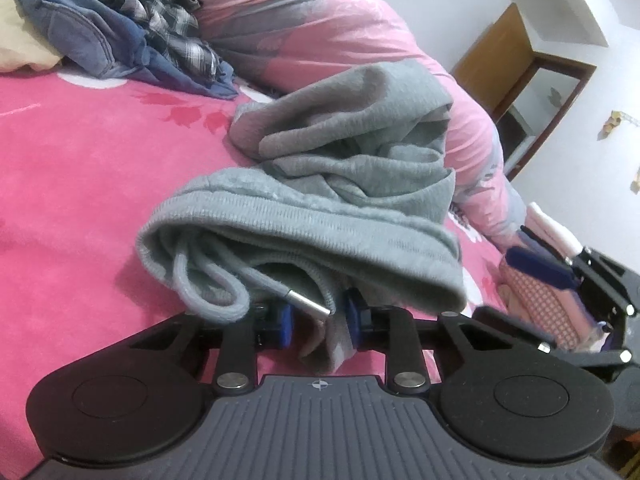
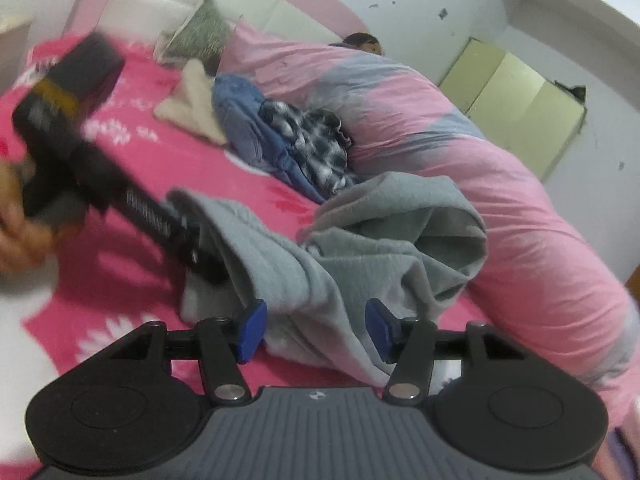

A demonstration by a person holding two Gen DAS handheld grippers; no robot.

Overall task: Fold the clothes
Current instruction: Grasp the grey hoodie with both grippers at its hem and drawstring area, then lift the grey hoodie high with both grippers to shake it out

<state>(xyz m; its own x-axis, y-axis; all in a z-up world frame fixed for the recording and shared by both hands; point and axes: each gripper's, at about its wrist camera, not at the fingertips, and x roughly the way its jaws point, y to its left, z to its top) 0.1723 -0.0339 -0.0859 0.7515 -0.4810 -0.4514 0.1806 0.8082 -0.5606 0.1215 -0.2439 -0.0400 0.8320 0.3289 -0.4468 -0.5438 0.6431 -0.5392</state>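
Observation:
Grey sweatpants [image 1: 340, 168] lie bunched on the pink bed sheet [image 1: 80, 168], waistband and drawstring toward me. My left gripper [image 1: 318, 316] is shut on a fold of the waistband, grey cloth filling the gap between its blue pads. In the right wrist view the left gripper [image 2: 208, 264] is blurred and holds up an edge of the sweatpants [image 2: 380, 240]. My right gripper [image 2: 316, 330] is open, its blue pads wide apart on either side of a grey fold without pressing it. The right gripper [image 1: 520, 244] also shows at the far right of the left wrist view.
Blue jeans [image 1: 80, 28], a plaid shirt [image 1: 168, 16] and a cream garment [image 1: 20, 44] are heaped at the back. A person [image 2: 362, 42] lies under a long pink-and-grey duvet [image 2: 460, 152]. A pink checked cloth [image 1: 540, 308] sits near the right gripper.

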